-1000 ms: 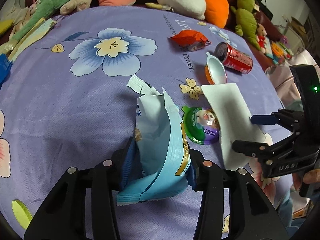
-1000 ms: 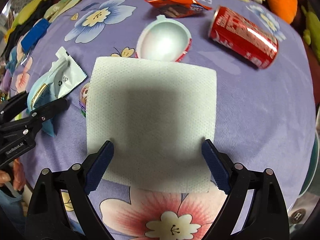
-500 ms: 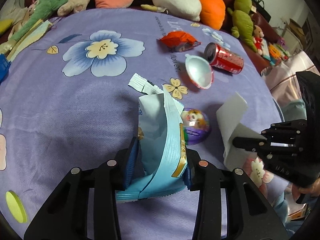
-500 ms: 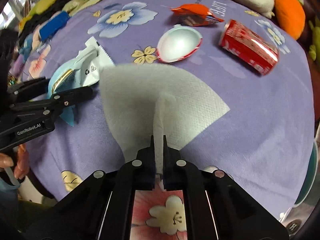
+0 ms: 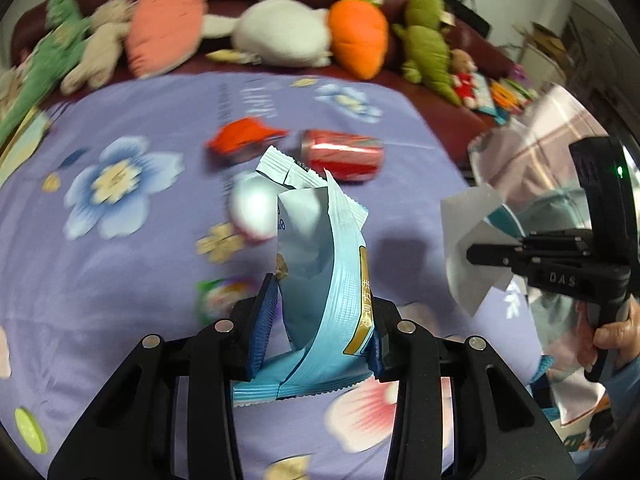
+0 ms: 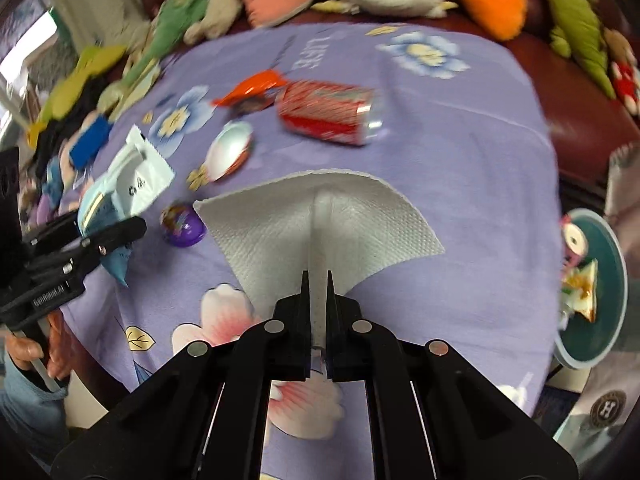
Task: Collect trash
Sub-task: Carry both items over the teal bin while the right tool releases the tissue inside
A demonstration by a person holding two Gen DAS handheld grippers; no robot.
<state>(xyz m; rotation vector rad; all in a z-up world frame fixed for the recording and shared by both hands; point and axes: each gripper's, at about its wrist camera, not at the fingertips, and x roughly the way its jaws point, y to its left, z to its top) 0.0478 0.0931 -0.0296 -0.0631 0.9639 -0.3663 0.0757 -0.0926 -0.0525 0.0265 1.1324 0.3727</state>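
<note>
My left gripper (image 5: 320, 320) is shut on a light blue snack wrapper (image 5: 324, 272), held up above the purple flowered cloth (image 5: 120, 280). My right gripper (image 6: 318, 280) is shut on a white paper towel (image 6: 320, 224), which fans out in front of its fingers, lifted off the cloth. Each gripper shows in the other's view: the right gripper (image 5: 476, 258) with the towel (image 5: 468, 236), the left gripper (image 6: 136, 226) with the wrapper (image 6: 120, 188). Left on the cloth are a red can (image 6: 328, 112), an orange wrapper (image 6: 252, 86), a white cup (image 6: 230, 154) and a purple cup (image 6: 182, 224).
Plush toys (image 5: 280, 28) line the dark red sofa behind the cloth. A teal bin (image 6: 596, 300) holding scraps sits low at the right edge of the right wrist view. A person's hands (image 5: 608, 336) hold the gripper handles.
The right gripper closed on the flat paper towel and lifted it. Both grippers rose and pulled back from the cloth, each carrying its piece; the can and cups now look farther away.
</note>
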